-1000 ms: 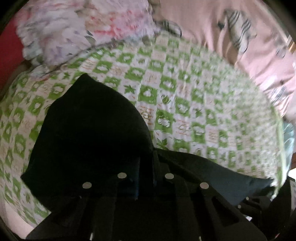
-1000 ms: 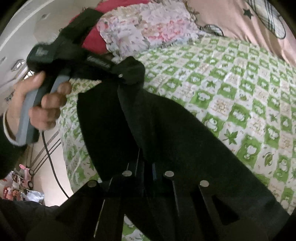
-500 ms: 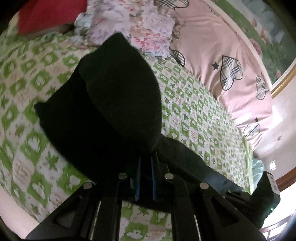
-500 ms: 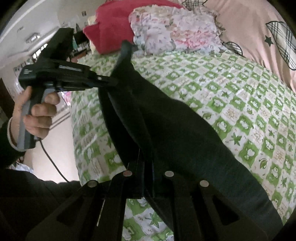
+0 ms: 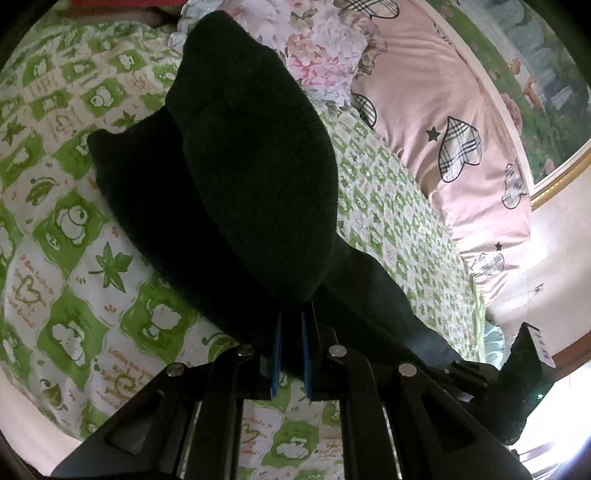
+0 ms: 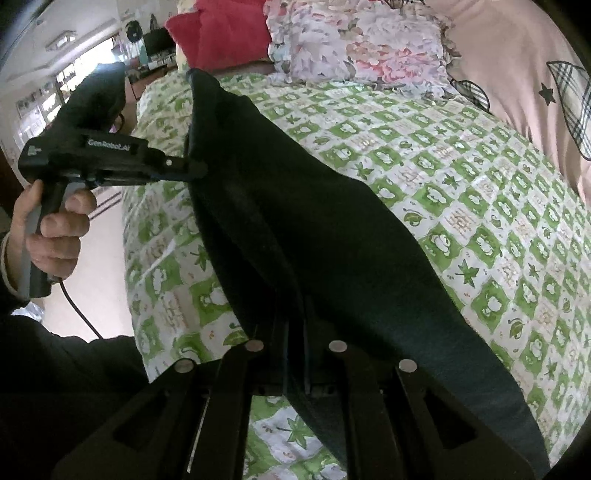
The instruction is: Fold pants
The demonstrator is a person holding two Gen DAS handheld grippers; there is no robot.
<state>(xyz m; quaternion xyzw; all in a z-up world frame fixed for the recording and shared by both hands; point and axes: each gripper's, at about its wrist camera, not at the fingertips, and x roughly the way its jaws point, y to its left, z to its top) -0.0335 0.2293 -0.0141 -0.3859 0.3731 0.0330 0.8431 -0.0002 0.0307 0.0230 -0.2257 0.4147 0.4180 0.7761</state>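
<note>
Left gripper [image 5: 291,332]: clamped on dark soft fabric pants [image 5: 251,177], lower centre. Right gripper [image 6: 295,354]: likewise pinching the pants [image 6: 314,229], lower centre. Pants hang stretched between both above green-and-white checked bedsheet [image 6: 461,177]. Progress: early; no finished fold visible, laying down remains.

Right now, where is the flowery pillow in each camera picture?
Left wrist view: the flowery pillow is at the top, just right of centre, partly hidden behind the black pants.
Right wrist view: the flowery pillow is at the top centre, beside the red cushion.
Shared landmark: the green checked bedsheet under the pants.
</note>
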